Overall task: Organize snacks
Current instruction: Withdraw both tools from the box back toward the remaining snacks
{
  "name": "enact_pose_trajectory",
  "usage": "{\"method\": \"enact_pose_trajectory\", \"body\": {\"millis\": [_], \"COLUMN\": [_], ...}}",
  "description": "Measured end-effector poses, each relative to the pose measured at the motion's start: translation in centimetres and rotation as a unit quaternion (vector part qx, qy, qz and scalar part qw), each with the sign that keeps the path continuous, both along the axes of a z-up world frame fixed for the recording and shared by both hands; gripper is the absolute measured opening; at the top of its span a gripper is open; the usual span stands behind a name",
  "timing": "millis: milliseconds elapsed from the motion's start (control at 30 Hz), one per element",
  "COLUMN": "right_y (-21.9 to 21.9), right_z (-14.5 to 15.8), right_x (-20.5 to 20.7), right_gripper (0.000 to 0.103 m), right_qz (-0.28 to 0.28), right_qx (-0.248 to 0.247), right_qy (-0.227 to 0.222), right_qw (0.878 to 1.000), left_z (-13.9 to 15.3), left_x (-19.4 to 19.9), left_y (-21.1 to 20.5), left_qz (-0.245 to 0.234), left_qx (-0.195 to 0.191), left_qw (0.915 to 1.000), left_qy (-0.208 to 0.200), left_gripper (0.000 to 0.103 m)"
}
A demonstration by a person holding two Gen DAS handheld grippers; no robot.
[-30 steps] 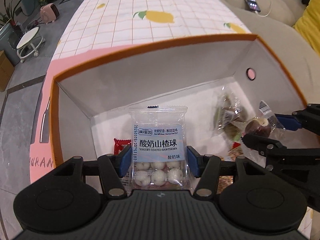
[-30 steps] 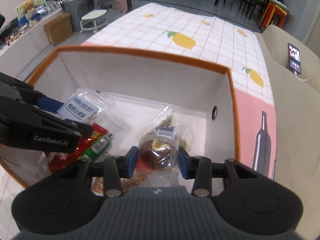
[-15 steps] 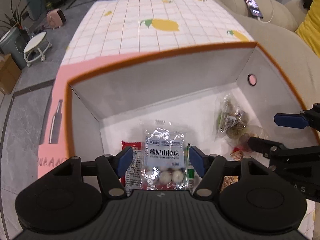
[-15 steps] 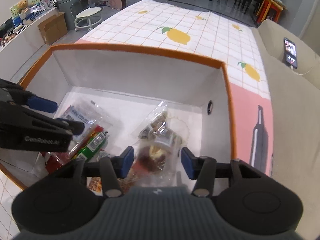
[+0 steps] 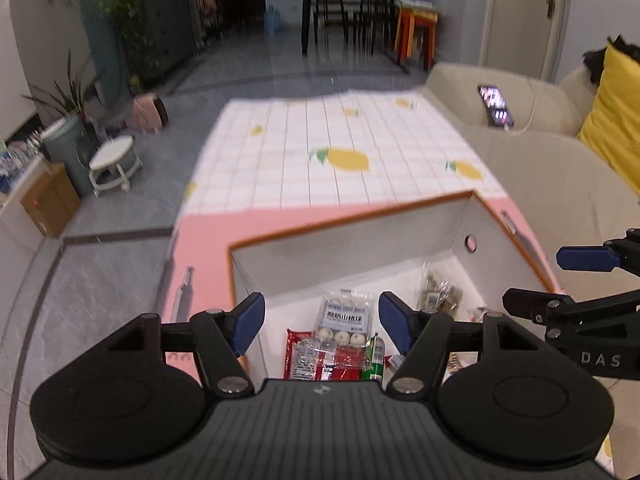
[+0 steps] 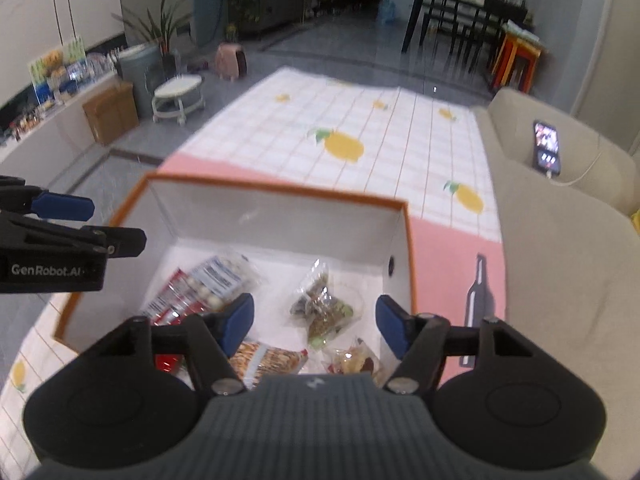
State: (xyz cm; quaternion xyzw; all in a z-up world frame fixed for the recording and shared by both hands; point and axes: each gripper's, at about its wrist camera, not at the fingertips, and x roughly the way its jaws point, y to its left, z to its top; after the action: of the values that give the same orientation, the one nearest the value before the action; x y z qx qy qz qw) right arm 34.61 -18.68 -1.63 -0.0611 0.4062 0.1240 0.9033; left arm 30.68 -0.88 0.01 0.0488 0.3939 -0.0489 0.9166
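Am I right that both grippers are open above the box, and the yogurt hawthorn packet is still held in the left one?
Not held: the left wrist view shows the yogurt hawthorn packet lying in the box. The left gripper and right gripper are both open.

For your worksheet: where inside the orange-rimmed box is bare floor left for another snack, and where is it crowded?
Bare floor runs along the far wall of the box, behind the yogurt hawthorn packet and the clear nut packet. The near half is crowded with overlapping packets.

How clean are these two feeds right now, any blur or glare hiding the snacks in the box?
Left wrist: motion-smeared background and box rim, yet the yogurt hawthorn pack label stays readable. Right wrist: mild blur, glints on the clear nut bag, nothing hidden. Both fisheye-bent at the edges.
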Motion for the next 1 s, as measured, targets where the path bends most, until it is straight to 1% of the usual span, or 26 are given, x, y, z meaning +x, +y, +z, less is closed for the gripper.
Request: {"method": "enact_pose_trajectory", "body": {"millis": [100, 233, 367, 433, 500, 533, 667, 800, 900, 1000], "right_y": [-0.2, -0.2, -0.5, -0.6, -0.6, -0.6, -0.6, -0.9, -1.1, -0.8], "right_z": [2.0, 4.4, 5.8, 6.1, 6.3, 6.3, 6.0, 5.4, 4.6, 3.4], "right_x": [-2.3, -6.1, -10.2, -12.2, -14.2, -15.3, -19.7, -23.3, -25.8, -28.4], "right_gripper": [0.065, 0.065, 0.065, 0.066, 0.066, 0.068, 0.069, 0.069, 0.069, 0.069], "right_qz": [0.001, 0.01, 0.012, 0.007, 0.001, -0.001, -0.012, -0.037, -0.054, -0.072], "right_qx": [0.01, 0.004, 0.008, 0.012, 0.015, 0.015, 0.019, 0.038, 0.046, 0.044], "right_qy": [-0.028, -0.079, -0.118, -0.133, -0.15, -0.159, -0.188, -0.201, -0.208, -0.209], "right_qw": [1.0, 0.997, 0.993, 0.991, 0.989, 0.987, 0.982, 0.978, 0.975, 0.974], "left_z": [1.9, 4.0, 5.3, 5.6, 5.6, 5.5, 4.7, 3.8, 3.0, 2.3], "left_x": [-2.3, -5.8, -9.3, -11.0, -12.7, -13.4, -16.0, -18.8, -20.6, -21.8], "left_y": [0.0, 0.0, -0.1, -0.3, -0.5, -0.5, -0.6, -0.6, -0.8, -0.8], "left_qz": [0.005, 0.005, -0.001, -0.006, -0.009, -0.009, -0.009, -0.014, -0.013, -0.013], "left_qx": [0.0, -0.01, -0.02, -0.019, -0.013, -0.012, -0.023, -0.04, -0.031, -0.033], "left_qw": [0.9995, 0.9974, 0.9943, 0.9925, 0.9907, 0.99, 0.9894, 0.988, 0.988, 0.9882], "left_qy": [-0.03, -0.071, -0.104, -0.12, -0.135, -0.14, -0.143, -0.148, -0.151, -0.149], "left_gripper": [0.077, 0.077, 0.077, 0.077, 0.077, 0.077, 0.077, 0.077, 0.077, 0.077]}}
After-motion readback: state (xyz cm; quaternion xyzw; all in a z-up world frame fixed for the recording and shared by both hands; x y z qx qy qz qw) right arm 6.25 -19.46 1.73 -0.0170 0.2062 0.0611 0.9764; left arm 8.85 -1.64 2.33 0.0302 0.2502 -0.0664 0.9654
